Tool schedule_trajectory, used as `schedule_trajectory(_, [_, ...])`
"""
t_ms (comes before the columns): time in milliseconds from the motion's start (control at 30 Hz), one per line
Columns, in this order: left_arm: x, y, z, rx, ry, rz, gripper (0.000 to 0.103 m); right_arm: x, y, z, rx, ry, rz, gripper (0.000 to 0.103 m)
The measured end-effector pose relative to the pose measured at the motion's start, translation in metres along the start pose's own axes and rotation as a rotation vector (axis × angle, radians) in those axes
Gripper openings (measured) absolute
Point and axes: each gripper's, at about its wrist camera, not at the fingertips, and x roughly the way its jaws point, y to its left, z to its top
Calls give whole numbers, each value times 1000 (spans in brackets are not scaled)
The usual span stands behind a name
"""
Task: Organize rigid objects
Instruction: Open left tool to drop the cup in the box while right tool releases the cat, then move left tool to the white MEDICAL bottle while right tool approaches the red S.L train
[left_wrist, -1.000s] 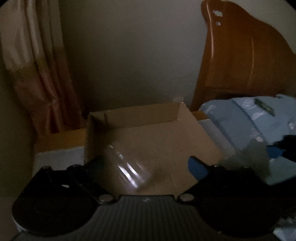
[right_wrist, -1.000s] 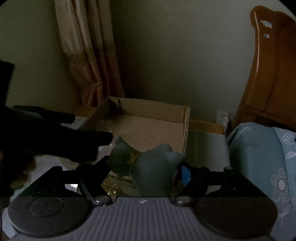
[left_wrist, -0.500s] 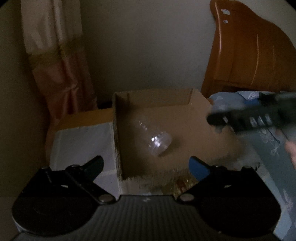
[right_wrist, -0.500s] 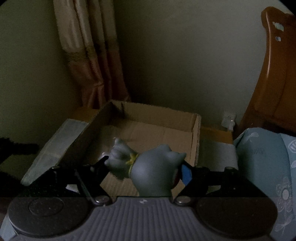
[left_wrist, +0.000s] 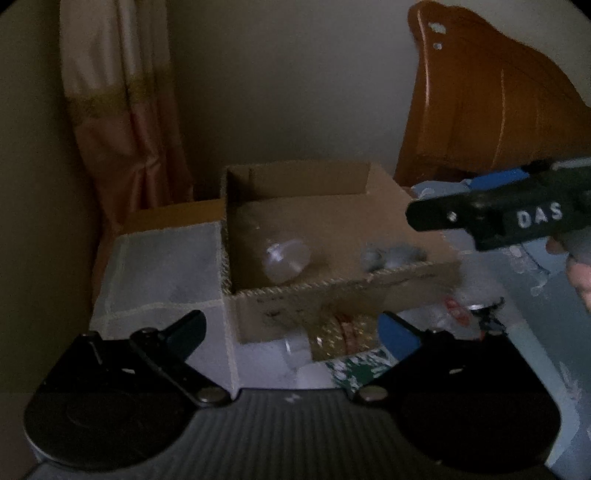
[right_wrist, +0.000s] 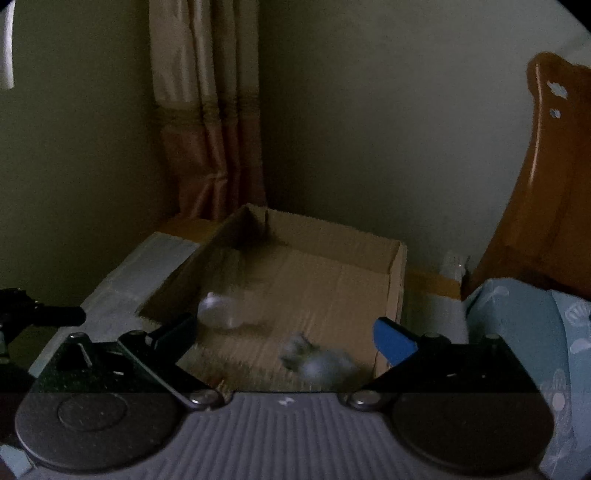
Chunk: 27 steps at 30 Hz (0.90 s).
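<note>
**Toy dropped, both tools empty**

Gone from the right gripper (right_wrist: 291, 334) is the small grey-blue rubber animal toy (right_wrist: 317, 360); half a sec ago it sat pinched between the fingers, now it lies blurred on the floor of the open brown cardboard box (right_wrist: 397, 280), near the front right corner. Right fingers are spread wide w/ nothing between them, blue pad (right_wrist: 393, 341) bare.

Left gripper (left_wrist: 291, 332) has backed off from the box since a sec ago; its fingers also stand wide apart, touching nothing, hovering short of the box's near wall. Clear plastic bottle (left_wrist: 286, 256) lies on its side inside the box, left of the toy, apart from it.

Seen from the left wrist, the right tool's black body pokes in over the box's right edge. Box rests on a white cloth-covered stand (left_wrist: 159, 273), beside a pale blue floral bedsheet (left_wrist: 546, 354). Gold-patterned packet (left_wrist: 340, 336) and other small clutter sit just in front of the box, too blurred to tell apart.
</note>
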Motion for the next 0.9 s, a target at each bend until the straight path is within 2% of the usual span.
schedule_trajectory(133, [-4,-6,-13,-29,12,-17,100,-21,-4,-20,35,1,25,103])
schedule_trajectory(367, [-9,-21,-40,5,23,-9,100,-43,-12,-71,113,13,20,103])
schedule_trajectory(733, [5,-48,-63,21,32,-9,100,-46,-14,-147,253,50,-34,103])
schedule_trajectory(800, [10,-54,-63,18,28,-15,100,-45,-13,-158,257,52,-58,103])
schedule_trajectory(900, [20,-61,-62,23,19,6,100,-41,-9,-171,242,74,-50,103])
